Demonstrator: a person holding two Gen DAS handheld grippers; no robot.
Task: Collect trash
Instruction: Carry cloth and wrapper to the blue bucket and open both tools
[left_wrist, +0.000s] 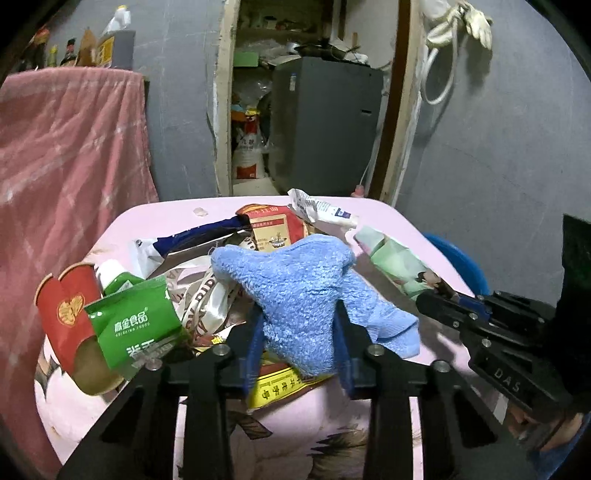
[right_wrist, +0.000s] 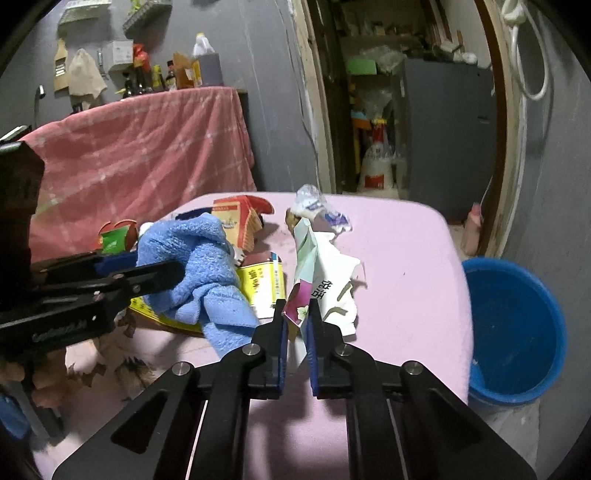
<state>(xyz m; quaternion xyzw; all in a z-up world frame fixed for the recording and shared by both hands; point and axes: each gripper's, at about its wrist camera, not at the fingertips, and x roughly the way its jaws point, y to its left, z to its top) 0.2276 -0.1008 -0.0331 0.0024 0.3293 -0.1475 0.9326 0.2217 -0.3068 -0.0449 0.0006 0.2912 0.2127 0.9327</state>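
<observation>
— So, where is the trash right now?

— Most of it lies heaped on the pink tabletop (left_wrist: 388, 214). My right hand-held gripper (right_wrist: 296, 314) is clenched on the crumpled pale-green wrapper (right_wrist: 325, 280), its blue pads pinching the wrapper's near corner just above the surface. My left hand-held gripper (left_wrist: 297, 325) grasps the blue cloth (left_wrist: 295, 291), which bunches between the pads and drapes down over the pile.

— What sits under the cloth?

— A yellow packet (left_wrist: 280, 387) pokes out beneath it, touching the cloth's hanging end. To the left stand a green snack bag (left_wrist: 133, 325) and a red paper cup (left_wrist: 66, 317) lying on its side, the bag overlapping the cup. Behind them I see white printed ribbon (left_wrist: 207, 295), a dark blue-and-white pouch (left_wrist: 192, 240) and a red-and-cream food carton (left_wrist: 275, 227).

— And beyond the wrapper?

— A squeezed white tube (right_wrist: 321, 212) lies at the far edge of the tabletop, just behind the wrapper.

— Anything off the tabletop?

— A blue bucket (right_wrist: 517, 325) stands on the floor at the right, close beside the edge. A pink checked cloth (right_wrist: 147, 147) covers a counter on the left, with bottles (right_wrist: 159, 77) lined up on top. Through the doorway there is a grey cabinet (right_wrist: 443, 122) and a white sack (right_wrist: 376, 166) on the floor.
</observation>
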